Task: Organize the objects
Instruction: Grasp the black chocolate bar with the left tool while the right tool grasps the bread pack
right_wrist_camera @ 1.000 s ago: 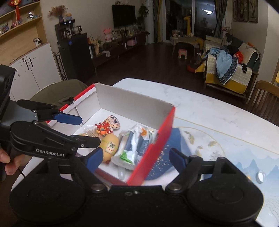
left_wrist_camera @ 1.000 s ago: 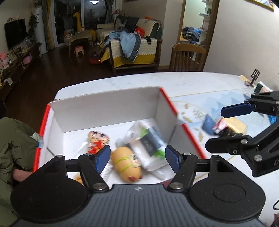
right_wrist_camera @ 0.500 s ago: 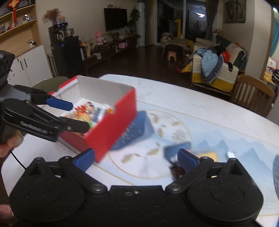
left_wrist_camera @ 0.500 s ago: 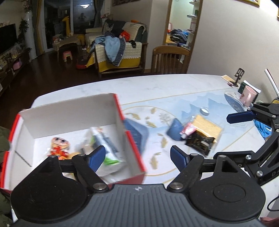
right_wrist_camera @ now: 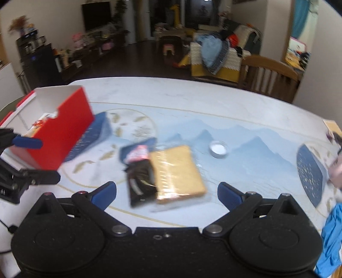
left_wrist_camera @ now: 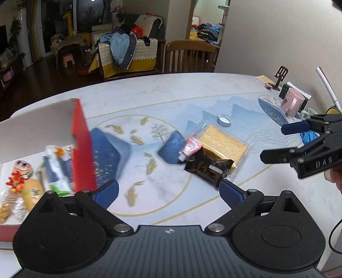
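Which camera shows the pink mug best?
The left wrist view: the pink mug stands sharp and whole near the wall. The right wrist view catches only a blurred pink smear at its right edge.

A home: dining table (left_wrist_camera: 162, 92) before a living room (sofa (left_wrist_camera: 128, 53), television (right_wrist_camera: 96, 14)).

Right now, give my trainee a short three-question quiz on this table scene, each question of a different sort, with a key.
1. True or false: the left gripper is shut on the dark snack packet.
2. Which lies partly on the wrapped yellow cake slice? A) the dark snack packet B) the silver lid C) the pink mug
3. Fill in: the snacks already put away sit inside the ___ box.

Key: 1 false, its jaws are open and empty; 2 A; 3 red.
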The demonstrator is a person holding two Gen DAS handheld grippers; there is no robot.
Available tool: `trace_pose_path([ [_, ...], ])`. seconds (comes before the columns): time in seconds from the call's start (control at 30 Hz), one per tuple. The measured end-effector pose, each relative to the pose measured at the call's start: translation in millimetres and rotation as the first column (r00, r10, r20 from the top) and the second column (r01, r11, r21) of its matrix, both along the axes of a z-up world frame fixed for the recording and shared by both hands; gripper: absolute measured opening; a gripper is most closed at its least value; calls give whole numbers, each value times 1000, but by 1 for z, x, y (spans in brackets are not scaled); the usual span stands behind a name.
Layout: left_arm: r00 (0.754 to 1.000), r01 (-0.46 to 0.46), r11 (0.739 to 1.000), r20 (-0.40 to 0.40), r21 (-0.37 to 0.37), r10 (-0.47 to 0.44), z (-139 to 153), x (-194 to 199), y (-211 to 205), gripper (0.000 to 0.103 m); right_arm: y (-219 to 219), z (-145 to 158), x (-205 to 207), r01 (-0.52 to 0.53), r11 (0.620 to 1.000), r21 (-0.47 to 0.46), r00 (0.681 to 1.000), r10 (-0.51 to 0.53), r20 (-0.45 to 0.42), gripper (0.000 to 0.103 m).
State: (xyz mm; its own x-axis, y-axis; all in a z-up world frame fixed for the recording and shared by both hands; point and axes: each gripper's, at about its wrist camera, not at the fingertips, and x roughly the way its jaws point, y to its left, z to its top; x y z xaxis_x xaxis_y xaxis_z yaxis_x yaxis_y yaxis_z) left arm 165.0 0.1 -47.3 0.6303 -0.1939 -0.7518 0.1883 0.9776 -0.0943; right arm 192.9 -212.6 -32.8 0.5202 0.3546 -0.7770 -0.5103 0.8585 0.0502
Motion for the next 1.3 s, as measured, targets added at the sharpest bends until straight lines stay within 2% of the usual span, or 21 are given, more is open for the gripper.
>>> trace_pose_path([
  [0.23,995,-37,999,-88,-8,36,-20,30,-32,101,-22,-17,30,17,1000,-6,999,-17,-40,101],
  [0.43,971,-130,990,-212,-58,115,-44,62,-41,101,-22,-24,56,-17,1000,16,994,19,-108,101],
  [0.73,953,-204,979,-232,-18,194,-54,95,-52,101,-17,-42,75,-83,996,-15,987,80,-142,101],
  [0.97,956,-182,981,-221,69,193,-68,106,-68,101,-23,-53,93,-61,998,-19,985,57,-165,100],
  [1.13,951,-168,985,-255,42,173,-77,108,-69,101,-17,-54,97,-79,997,10,980,79,-181,100],
  [1.3,951,-164,986,-262,27,165,-83,100,-64,101,2,-62,94,-120,993,-5,976,118,-184,100],
])
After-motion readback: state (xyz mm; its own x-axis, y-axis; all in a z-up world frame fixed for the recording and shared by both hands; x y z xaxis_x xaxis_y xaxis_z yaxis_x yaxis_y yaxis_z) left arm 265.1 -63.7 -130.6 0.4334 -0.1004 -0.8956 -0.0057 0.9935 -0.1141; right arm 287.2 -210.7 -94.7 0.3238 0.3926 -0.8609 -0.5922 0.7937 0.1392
